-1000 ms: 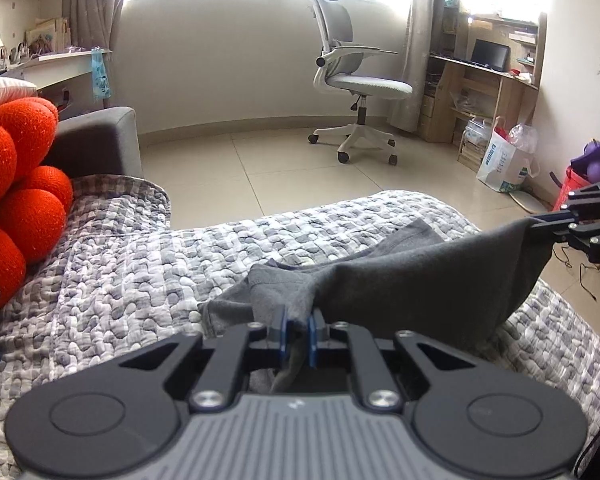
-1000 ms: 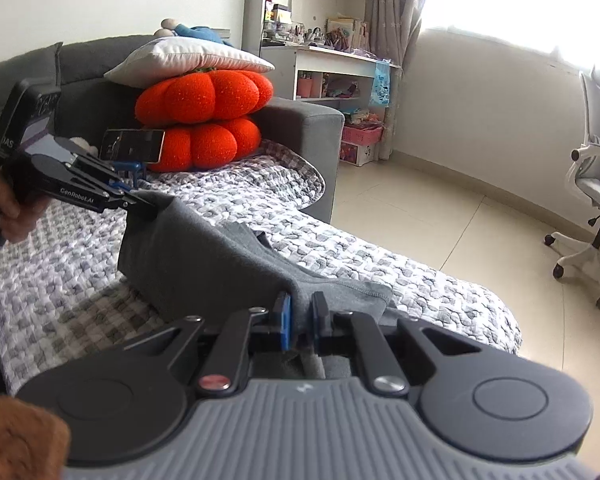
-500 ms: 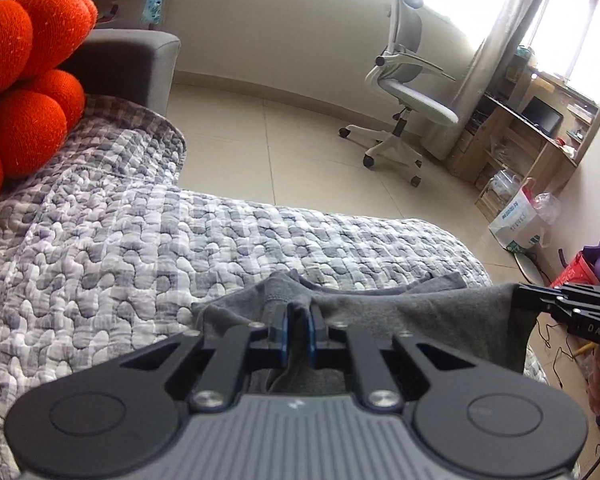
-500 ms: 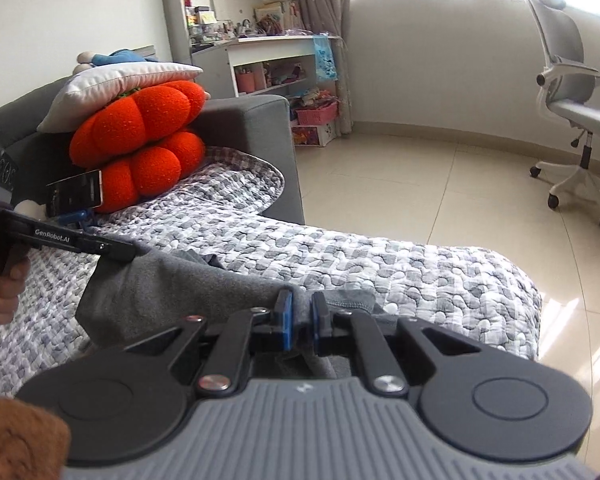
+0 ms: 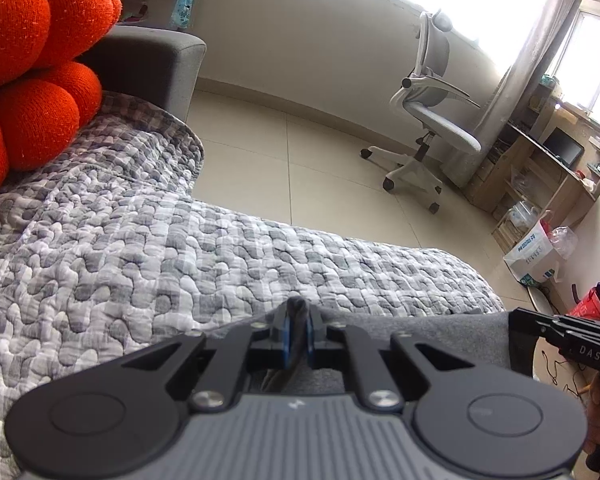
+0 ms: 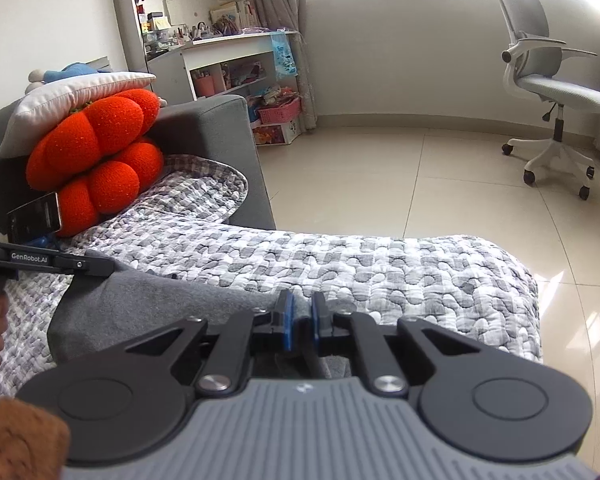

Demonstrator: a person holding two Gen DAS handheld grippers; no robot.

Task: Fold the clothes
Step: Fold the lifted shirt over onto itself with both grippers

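A dark grey garment [image 5: 440, 336] is stretched between both grippers, low over the quilted sofa cover [image 5: 140, 264]. My left gripper [image 5: 297, 320] is shut on one bunched edge of it; its blue pads pinch the cloth. In the left wrist view the right gripper [image 5: 518, 322] grips the garment's other end at the far right. My right gripper [image 6: 300, 314] is shut on a fold of the same garment [image 6: 148, 312]. The right wrist view has the left gripper [image 6: 110, 266] clamping the cloth at the left. Most of the garment lies hidden under the gripper bodies.
Orange round cushions [image 6: 96, 160] and a white pillow [image 6: 72, 96] fill the sofa's far end by the grey armrest [image 6: 216, 136]. A phone [image 6: 36, 216] leans against the cushions. An office chair [image 6: 556, 92] stands on the tiled floor. A desk and bags [image 5: 540, 240] line the right wall.
Both grippers have sunk toward the sofa and rolled, carrying the garment with them. The cloth hung higher and draped before; now it lies low and pulled toward the near edge.
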